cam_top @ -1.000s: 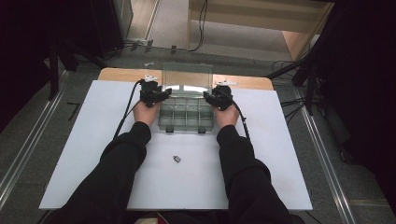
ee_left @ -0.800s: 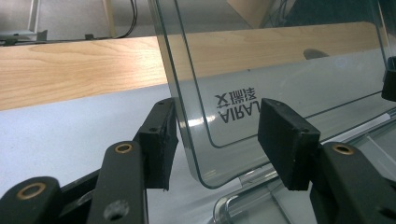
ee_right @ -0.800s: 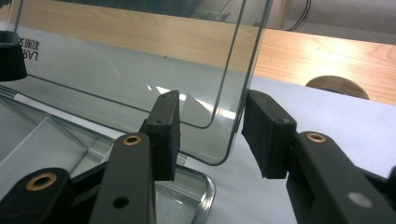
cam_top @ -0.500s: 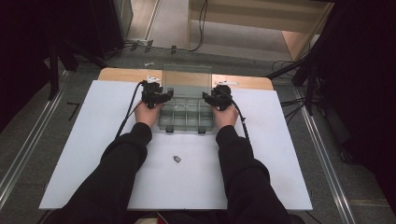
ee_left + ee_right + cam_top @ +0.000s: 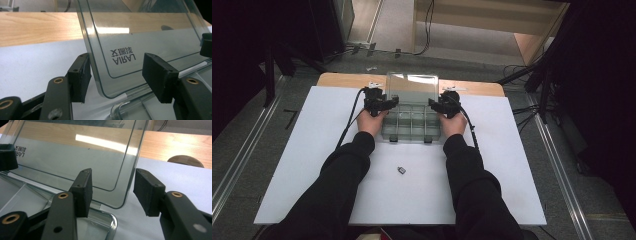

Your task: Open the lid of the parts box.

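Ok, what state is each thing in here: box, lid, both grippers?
Clear compartment box: open, on the white mat.
Lid: swung up, standing behind the box.
Left gripper: open, lid edge between its fingers, just been opening.
Right gripper: open, lid edge between its fingers, just been opening.
Small metal piece: loose on the mat.

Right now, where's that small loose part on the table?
In the high view the small dark part lies alone on the white sheet, nearer the person than the clear box, between the two forearms.
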Demonstrator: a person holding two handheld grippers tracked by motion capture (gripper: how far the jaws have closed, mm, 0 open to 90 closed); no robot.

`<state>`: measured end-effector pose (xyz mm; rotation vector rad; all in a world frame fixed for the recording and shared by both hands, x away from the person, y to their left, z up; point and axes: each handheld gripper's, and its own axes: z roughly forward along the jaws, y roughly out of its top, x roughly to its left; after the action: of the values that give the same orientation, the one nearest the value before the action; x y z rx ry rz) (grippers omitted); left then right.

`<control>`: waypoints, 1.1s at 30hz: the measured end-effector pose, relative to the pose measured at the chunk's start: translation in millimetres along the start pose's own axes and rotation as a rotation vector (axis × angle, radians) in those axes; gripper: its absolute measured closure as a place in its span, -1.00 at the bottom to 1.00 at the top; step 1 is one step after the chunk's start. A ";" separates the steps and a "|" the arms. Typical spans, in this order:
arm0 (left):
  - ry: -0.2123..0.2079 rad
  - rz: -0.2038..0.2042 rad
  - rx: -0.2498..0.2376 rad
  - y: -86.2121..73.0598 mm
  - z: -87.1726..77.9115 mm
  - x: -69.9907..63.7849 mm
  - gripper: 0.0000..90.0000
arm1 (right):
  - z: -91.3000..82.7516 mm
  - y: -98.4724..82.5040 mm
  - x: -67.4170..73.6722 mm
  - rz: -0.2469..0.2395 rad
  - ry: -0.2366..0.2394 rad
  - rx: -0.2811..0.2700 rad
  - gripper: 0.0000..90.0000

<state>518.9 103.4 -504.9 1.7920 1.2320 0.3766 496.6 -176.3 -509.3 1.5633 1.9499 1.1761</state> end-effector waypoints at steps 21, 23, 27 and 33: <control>-0.014 -0.047 0.012 11.5 -16.4 7.6 -0.31 | -15.9 8.7 1.6 0.021 0.036 0.005 -0.06; -0.027 -0.057 0.020 14.9 -22.3 8.8 -0.31 | -21.5 11.1 2.9 0.011 0.047 0.001 -0.08; -0.059 -0.069 0.017 19.1 -36.7 13.0 -0.34 | -33.7 14.2 4.8 -0.007 0.098 0.004 -0.10; -0.082 -0.025 0.022 17.2 -53.8 14.0 -0.34 | -46.5 12.1 8.4 -0.040 0.135 0.030 -0.15</control>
<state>499.3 140.8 -464.8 1.7914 1.2035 0.2737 467.6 -185.3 -471.0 1.4866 2.0827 1.2713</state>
